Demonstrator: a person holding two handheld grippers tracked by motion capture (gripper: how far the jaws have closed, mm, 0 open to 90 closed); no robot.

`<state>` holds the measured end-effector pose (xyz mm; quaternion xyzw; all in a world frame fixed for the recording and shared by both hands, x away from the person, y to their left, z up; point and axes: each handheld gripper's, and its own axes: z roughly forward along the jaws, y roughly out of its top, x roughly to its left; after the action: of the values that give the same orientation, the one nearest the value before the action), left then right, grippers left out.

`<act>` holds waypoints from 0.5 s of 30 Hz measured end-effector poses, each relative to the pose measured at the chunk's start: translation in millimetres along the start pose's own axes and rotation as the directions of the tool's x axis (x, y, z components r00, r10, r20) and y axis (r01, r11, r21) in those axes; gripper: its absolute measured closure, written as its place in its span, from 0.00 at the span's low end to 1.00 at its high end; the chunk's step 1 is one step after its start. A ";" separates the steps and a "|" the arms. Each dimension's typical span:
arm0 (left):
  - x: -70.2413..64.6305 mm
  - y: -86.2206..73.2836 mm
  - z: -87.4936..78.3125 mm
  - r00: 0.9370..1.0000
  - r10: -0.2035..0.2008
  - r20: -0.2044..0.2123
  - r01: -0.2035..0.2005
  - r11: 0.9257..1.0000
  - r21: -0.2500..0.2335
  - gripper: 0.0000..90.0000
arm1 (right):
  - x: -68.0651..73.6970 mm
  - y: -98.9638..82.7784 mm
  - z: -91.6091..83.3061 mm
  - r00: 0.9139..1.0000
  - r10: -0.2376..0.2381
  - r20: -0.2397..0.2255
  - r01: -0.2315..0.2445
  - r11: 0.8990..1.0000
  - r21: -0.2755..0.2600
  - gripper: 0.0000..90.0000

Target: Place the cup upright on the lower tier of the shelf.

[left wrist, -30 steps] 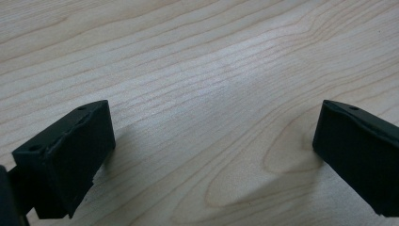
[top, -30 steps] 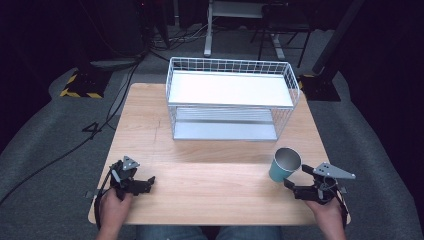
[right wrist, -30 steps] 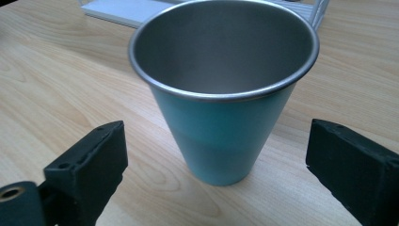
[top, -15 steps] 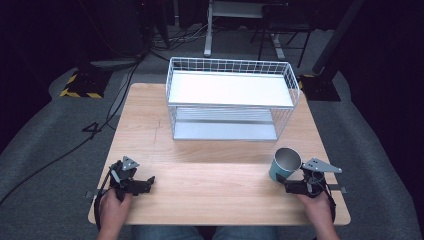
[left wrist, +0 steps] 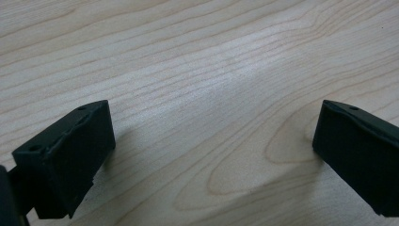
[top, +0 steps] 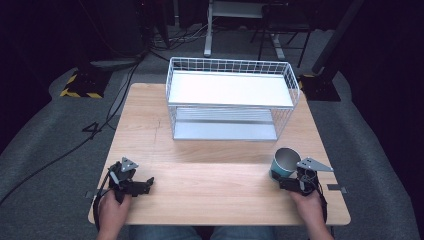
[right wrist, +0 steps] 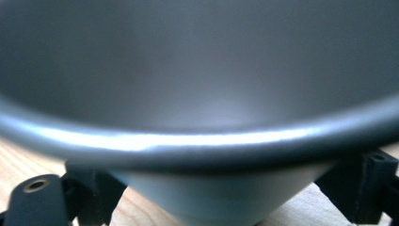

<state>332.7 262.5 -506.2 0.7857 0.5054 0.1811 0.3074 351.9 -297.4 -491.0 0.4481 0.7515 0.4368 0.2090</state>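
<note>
At the near right of the table (top: 210, 150), my right gripper (right wrist: 211, 197) has its jaws wide apart on both sides of the blue cup (top: 284, 163), standing upright just ahead, while my left gripper (left wrist: 211, 155) rests open and empty.

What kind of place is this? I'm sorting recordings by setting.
Probably a lab or studio set up for recording, not a home: a lone wooden table on grey carpet, cables trailing over the floor, yellow-black hazard tape, and dark equipment stands behind the wire rack.
</note>
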 end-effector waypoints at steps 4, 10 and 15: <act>0.0 0.0 0.0 1.000 0.000 0.000 0.000 1.000 0.000 0.00 | 0.8 -0.5 -0.4 1.000 -0.006 -0.006 0.006 1.000 -0.008 0.18; 0.0 0.5 0.3 1.000 0.000 0.001 0.000 1.000 0.001 0.00 | -0.2 -1.4 -2.5 1.000 -0.006 -0.002 0.006 1.000 -0.010 0.23; 0.0 0.5 0.3 1.000 0.000 0.000 0.000 1.000 0.001 0.00 | -2.4 -1.1 -3.4 1.000 0.014 -0.004 -0.014 1.000 -0.012 0.24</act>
<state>333.2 262.3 -506.1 0.7860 0.5053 0.1807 0.3070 350.2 -301.3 -490.2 0.4511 0.7461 0.4437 0.2074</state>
